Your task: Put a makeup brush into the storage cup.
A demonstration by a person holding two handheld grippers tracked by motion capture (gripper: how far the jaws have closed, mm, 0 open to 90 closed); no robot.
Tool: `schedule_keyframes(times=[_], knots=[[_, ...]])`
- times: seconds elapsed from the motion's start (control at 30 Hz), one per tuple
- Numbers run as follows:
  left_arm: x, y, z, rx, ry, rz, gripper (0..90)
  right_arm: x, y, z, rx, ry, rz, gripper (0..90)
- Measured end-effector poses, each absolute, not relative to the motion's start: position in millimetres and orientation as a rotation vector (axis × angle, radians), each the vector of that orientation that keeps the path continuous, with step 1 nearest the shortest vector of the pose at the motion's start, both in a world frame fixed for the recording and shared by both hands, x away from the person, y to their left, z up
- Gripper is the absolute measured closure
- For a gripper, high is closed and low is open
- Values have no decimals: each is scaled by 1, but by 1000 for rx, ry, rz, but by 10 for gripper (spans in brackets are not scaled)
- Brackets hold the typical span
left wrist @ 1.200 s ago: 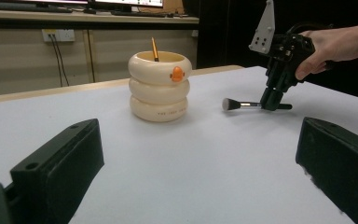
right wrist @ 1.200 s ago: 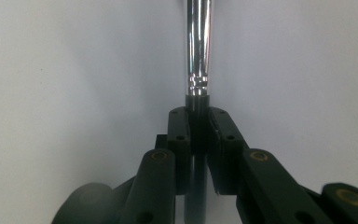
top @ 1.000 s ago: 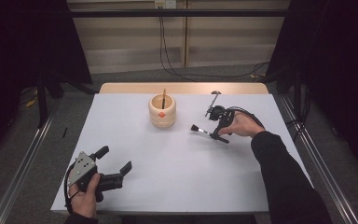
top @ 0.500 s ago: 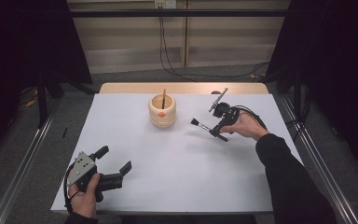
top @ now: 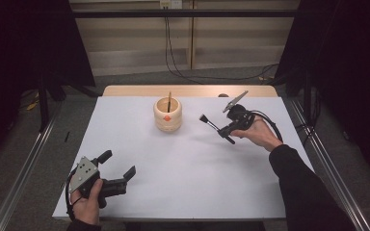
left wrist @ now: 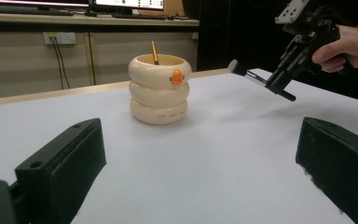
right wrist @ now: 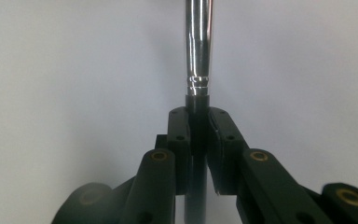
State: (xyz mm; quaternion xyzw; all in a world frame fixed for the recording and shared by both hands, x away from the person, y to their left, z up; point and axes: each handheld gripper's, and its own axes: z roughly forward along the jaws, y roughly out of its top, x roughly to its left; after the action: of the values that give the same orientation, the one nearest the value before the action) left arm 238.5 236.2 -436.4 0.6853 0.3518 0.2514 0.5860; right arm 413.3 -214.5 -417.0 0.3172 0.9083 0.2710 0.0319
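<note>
A cream ringed holder (top: 167, 115) (left wrist: 158, 91) with an orange beak stands at the table's far middle, a thin stick (top: 169, 101) (left wrist: 154, 51) upright in it. To its right, my right gripper (top: 225, 131) (left wrist: 279, 85) (right wrist: 199, 122) is shut on a black-handled brush (top: 211, 123) (right wrist: 198, 46) with a silver ferrule. The brush hangs above the white table (top: 188, 168), bristles toward the holder. At the near left, my left gripper (top: 118, 164) (left wrist: 200, 135) rests open with nothing between its fingers, facing the holder.
A wooden strip (top: 125, 90) edges the table's far side. Metal rails (top: 24, 163) run along both sides. Cables (top: 173, 53) hang down the wall behind. The person's right forearm (top: 298, 183) in a dark sleeve reaches in from the near right.
My right gripper has risen a little with the brush, whose bristle end now sits higher above the table. The left gripper has stayed put.
</note>
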Motion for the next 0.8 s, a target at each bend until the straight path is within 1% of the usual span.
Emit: schedule_keyframes(times=[0.13, 0.5, 0.8], knots=[[239, 236, -437, 1590, 824, 582, 13, 410, -219, -414, 1004, 2736, 912, 809], [238, 236, -436, 1581, 821, 583, 14, 400, -231, -407, 950, 2562, 1121, 809], [238, 237, -436, 1587, 825, 591, 13, 383, -236, -402, 908, 2452, 1304, 809]])
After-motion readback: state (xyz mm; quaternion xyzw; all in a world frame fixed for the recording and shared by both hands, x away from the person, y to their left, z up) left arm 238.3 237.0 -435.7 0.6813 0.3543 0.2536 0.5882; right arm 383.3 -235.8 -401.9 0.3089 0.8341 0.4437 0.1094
